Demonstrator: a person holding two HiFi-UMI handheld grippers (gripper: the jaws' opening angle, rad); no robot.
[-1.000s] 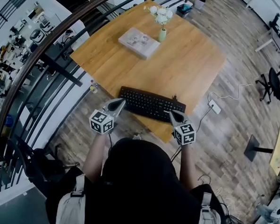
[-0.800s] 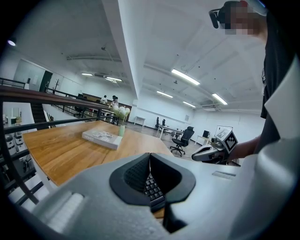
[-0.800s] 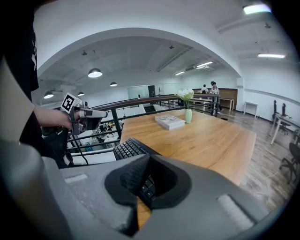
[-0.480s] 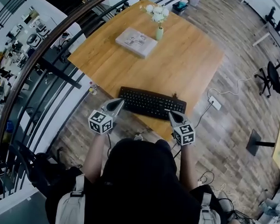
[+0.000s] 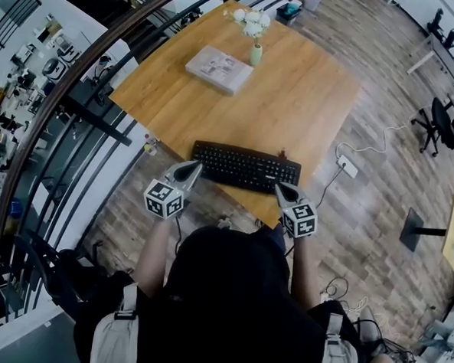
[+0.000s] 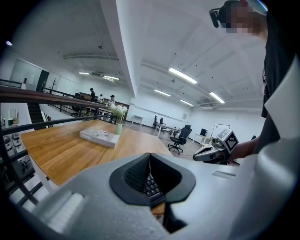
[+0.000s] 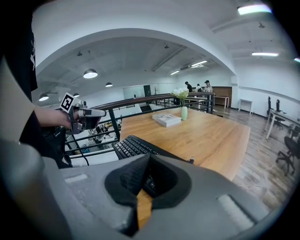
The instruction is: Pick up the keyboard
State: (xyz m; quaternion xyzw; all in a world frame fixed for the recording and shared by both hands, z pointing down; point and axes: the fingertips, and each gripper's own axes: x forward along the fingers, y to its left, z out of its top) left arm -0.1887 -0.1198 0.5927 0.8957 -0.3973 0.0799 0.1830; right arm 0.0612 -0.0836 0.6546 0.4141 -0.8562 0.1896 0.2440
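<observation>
A black keyboard [image 5: 247, 167] lies along the near edge of the wooden table [image 5: 301, 105]. My left gripper [image 5: 192, 168] hovers just off the keyboard's left end, shut with nothing in it. At the keyboard's right front corner my right gripper [image 5: 281, 188] is shut and empty too. In the left gripper view the closed jaws [image 6: 150, 164] frame a few keys of the keyboard [image 6: 151, 185], and the right gripper [image 6: 212, 153] shows beyond. In the right gripper view the keyboard [image 7: 132, 146] lies just ahead of the closed jaws [image 7: 149, 165], with the left gripper [image 7: 90, 112] at the far end.
A book [image 5: 218, 67] and a green vase of white flowers [image 5: 255, 52] stand at the table's far side. A curved dark railing [image 5: 78, 114] runs along the left. A power strip [image 5: 348, 170] and cables lie on the floor at the right, near office chairs [image 5: 437, 124].
</observation>
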